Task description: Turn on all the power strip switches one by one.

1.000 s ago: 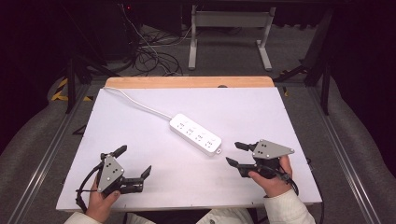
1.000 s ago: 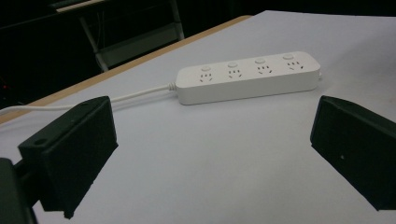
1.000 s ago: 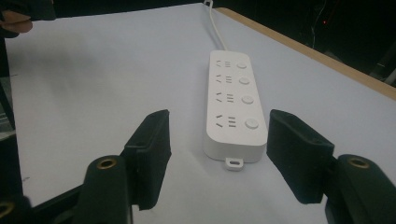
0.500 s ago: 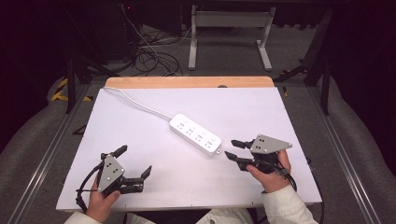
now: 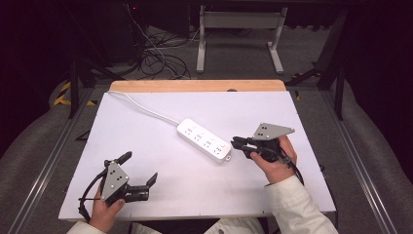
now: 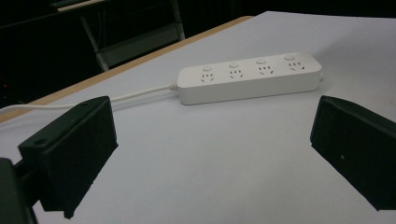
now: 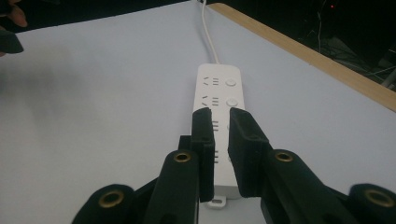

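High view: power strip (image 5: 204, 141) lying mid-worktop (image 5: 146, 195); right gripper (image 5: 239, 144) just beside its near end, jaws just closing, nearly together, nothing between; left gripper (image 5: 140, 169) jaws wide apart, empty.

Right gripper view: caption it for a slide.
Right gripper, jaws nearly closed with nothing between, aimed along white power strip.

Bright, even light on the table (image 5: 146, 146) — dark, murky surroundings

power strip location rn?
In the high view the white power strip lies diagonally mid-table, its cord running to the far-left corner. The right gripper sits just off its near end; the left gripper is apart, near-left.
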